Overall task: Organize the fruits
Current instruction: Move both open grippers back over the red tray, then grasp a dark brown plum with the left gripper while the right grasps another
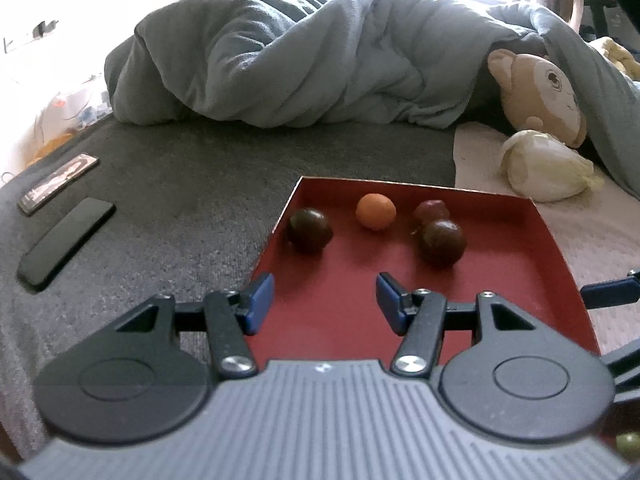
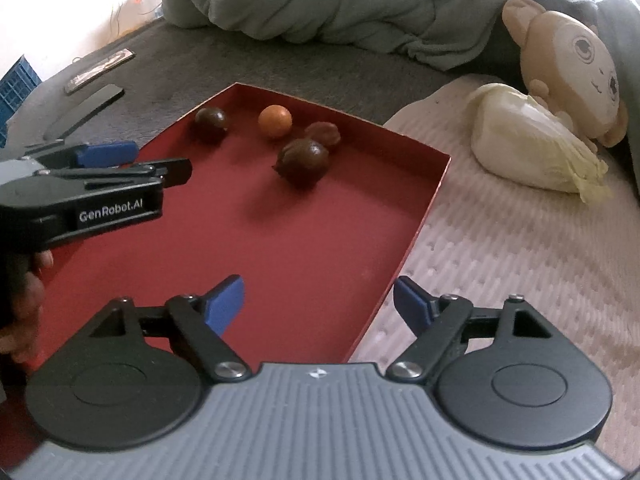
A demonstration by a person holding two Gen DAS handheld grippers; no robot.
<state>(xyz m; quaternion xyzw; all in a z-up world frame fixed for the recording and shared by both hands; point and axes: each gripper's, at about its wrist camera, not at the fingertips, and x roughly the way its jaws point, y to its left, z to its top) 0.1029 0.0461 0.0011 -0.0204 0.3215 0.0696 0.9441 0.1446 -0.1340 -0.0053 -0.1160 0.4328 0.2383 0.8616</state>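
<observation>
Blue-padded fingers of the left gripper stand spread apart with nothing between them, level over the near left part of the red tray. Ahead of its tips lie four round fruits: a dark one forward-left, an orange one straight ahead, and a reddish one touching another dark one forward-right. Being round, none shows a long axis. Beside it, the right gripper hangs likewise spread and empty, straddling the tray's right wall. Something small and greenish sits low at the right edge, too blurred to name.
</observation>
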